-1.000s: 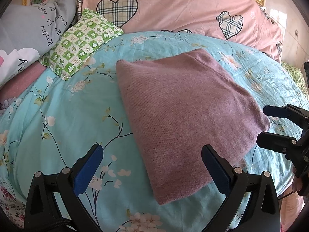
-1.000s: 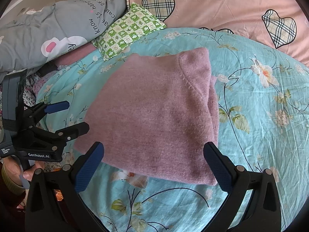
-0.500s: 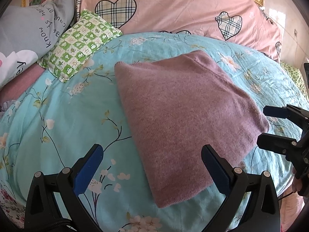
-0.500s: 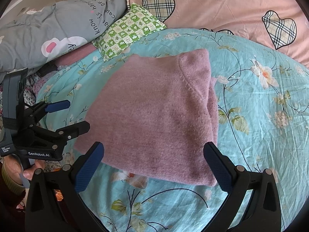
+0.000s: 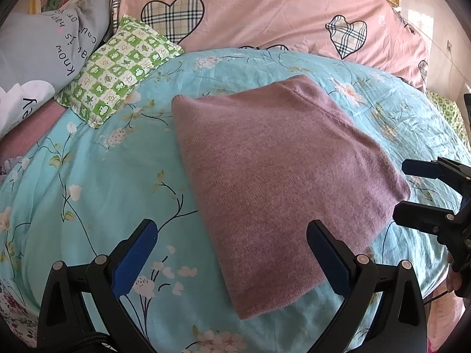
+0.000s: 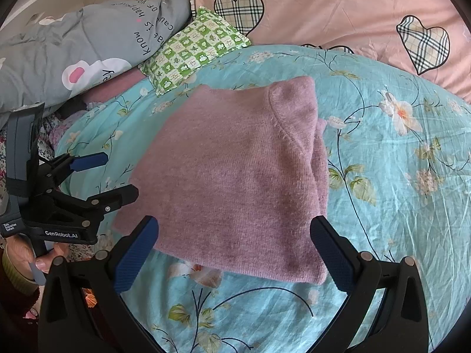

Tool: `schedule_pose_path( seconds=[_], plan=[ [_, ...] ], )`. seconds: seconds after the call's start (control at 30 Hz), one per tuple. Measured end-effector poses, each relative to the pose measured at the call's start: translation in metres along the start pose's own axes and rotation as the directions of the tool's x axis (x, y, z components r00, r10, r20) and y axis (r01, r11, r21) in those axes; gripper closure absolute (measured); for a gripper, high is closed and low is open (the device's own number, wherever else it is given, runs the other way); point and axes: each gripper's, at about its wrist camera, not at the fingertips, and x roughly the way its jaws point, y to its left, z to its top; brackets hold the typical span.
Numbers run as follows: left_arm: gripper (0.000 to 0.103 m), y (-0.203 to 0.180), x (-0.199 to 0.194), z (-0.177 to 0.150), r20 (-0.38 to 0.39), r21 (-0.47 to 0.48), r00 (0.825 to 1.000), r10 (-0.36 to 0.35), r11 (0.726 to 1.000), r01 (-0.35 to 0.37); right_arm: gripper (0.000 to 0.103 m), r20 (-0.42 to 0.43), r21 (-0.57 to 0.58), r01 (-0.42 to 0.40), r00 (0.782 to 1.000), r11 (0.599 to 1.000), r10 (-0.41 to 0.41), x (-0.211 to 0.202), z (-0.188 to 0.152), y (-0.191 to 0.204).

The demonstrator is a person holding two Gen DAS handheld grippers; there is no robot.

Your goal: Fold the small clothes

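A mauve knitted garment (image 5: 279, 176) lies folded into a flat rectangle on the turquoise flowered bedspread (image 5: 103, 182); it also shows in the right wrist view (image 6: 241, 176). My left gripper (image 5: 232, 253) is open and empty, held just short of the garment's near edge; it shows at the left of the right wrist view (image 6: 117, 176). My right gripper (image 6: 235, 253) is open and empty, near the garment's near edge; it shows at the right of the left wrist view (image 5: 403, 188), beside the garment's right corner.
A green checked small pillow (image 5: 117, 67) lies behind the garment to the left. A grey lettered pillow (image 5: 38, 58) and a pink quilt with plaid hearts (image 5: 265, 14) lie along the head of the bed. The bed's edge drops off at the right (image 5: 441, 288).
Both grippers stay open and almost still. The view has shifted only slightly; the garment has not moved.
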Motion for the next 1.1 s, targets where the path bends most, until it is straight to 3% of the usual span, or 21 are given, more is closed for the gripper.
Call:
schedule_pose_path(
  seconds=[1.1],
  plan=[
    [0.001,0.0007,-0.0004,0.0039,-0.003,-0.003,1.000,-0.006,1.000,0.006,0.000,0.002,-0.001,0.001,1.000,1.000,-0.001,-0.0023,0.0048,0.0021]
  ],
)
